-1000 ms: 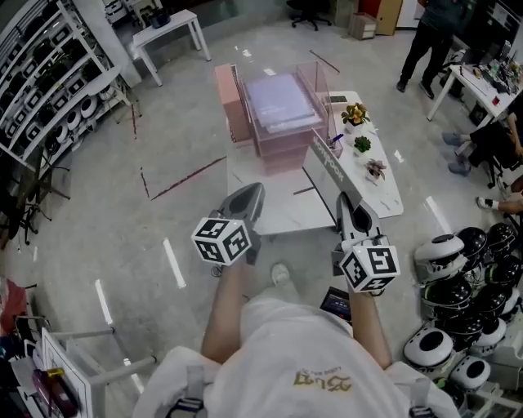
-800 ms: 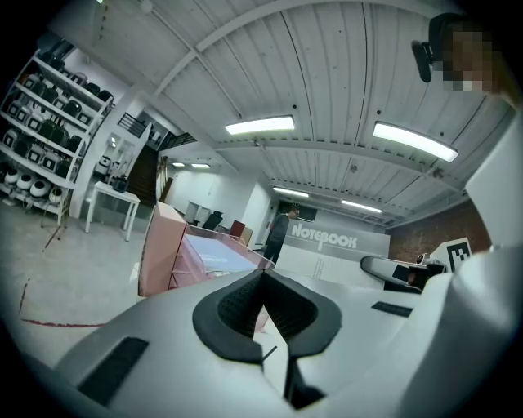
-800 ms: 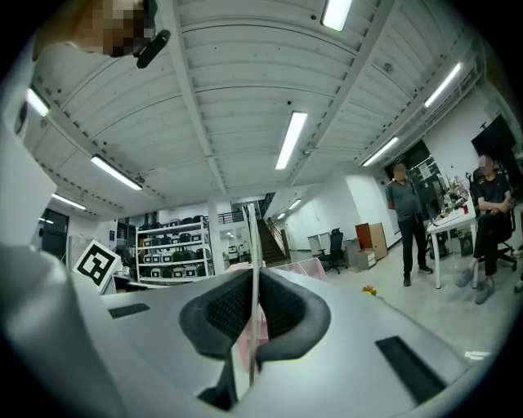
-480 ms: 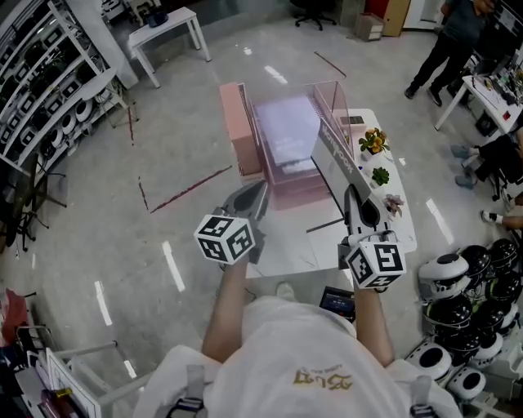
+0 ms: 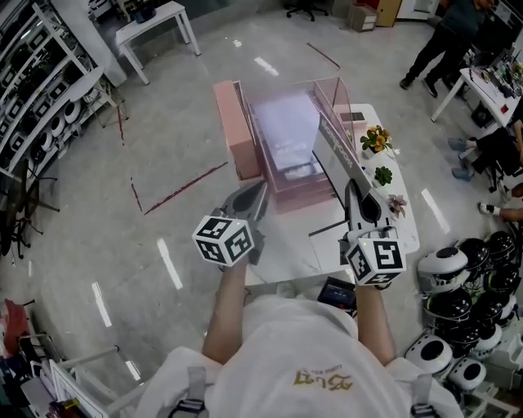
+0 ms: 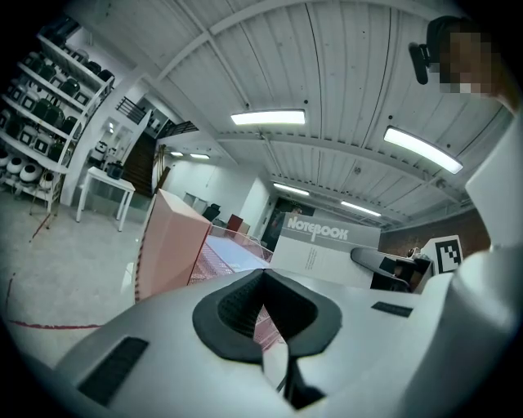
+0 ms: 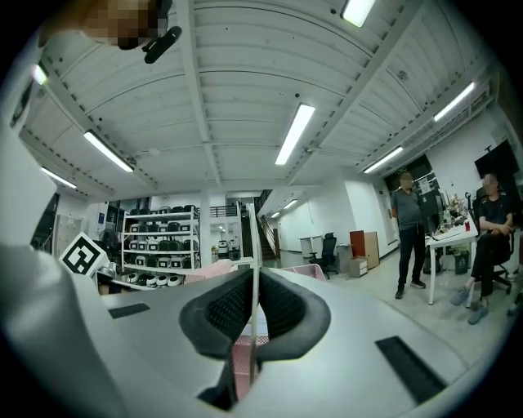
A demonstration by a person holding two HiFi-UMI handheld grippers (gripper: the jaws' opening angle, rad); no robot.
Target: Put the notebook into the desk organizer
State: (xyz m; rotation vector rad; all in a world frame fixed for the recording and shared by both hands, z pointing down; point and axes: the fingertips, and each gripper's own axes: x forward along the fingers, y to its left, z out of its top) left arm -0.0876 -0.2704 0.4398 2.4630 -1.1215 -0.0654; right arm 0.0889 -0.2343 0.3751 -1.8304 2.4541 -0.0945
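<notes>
The right gripper (image 5: 356, 194) pinches the notebook (image 5: 333, 147) on edge, just short of the organizer (image 5: 231, 131). I'd hold it upright and slide it between the dividers. The left gripper (image 5: 252, 196) is pressed together, empty.

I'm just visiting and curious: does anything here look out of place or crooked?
Nothing spilled or broken. Only the notebook stands out: it hangs edge-up in the air, clamped in the right gripper, near the pink organizer.

Glossy grey floor (image 5: 98, 204), shelving racks (image 5: 41, 90) at left, white side table (image 5: 155, 18) beyond.
</notes>
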